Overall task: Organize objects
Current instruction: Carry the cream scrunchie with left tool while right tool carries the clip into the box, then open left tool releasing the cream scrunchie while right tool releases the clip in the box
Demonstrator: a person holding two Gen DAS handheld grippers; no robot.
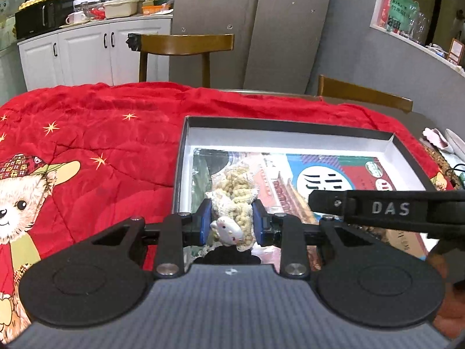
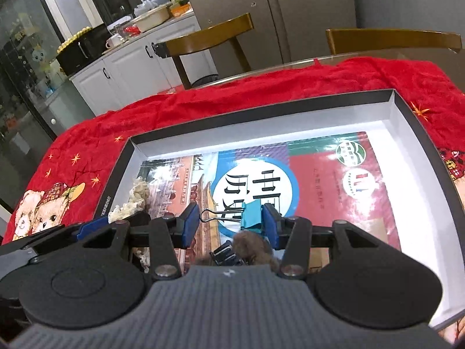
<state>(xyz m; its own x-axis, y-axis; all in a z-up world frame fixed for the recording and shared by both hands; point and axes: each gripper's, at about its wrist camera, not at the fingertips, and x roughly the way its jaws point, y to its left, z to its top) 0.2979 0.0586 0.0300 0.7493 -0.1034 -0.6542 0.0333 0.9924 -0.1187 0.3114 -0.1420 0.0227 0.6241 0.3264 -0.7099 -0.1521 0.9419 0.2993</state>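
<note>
The left tongs (image 1: 231, 222) grip a cream knitted scrunchie (image 1: 235, 195) with a small cat charm, held over the open box (image 1: 186, 133) on the red-clothed counter (image 1: 101, 122). The right tongs (image 2: 231, 226), part open, pinch a teal binder clip (image 2: 251, 216) (wire handles pointing left) above the printed book (image 2: 319, 180) lying in that box.

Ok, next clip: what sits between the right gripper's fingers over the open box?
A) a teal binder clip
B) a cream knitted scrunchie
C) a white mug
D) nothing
A: in the right wrist view the right gripper has a teal binder clip between its blue pads, wire handle pointing left, above the book in the box.
</note>
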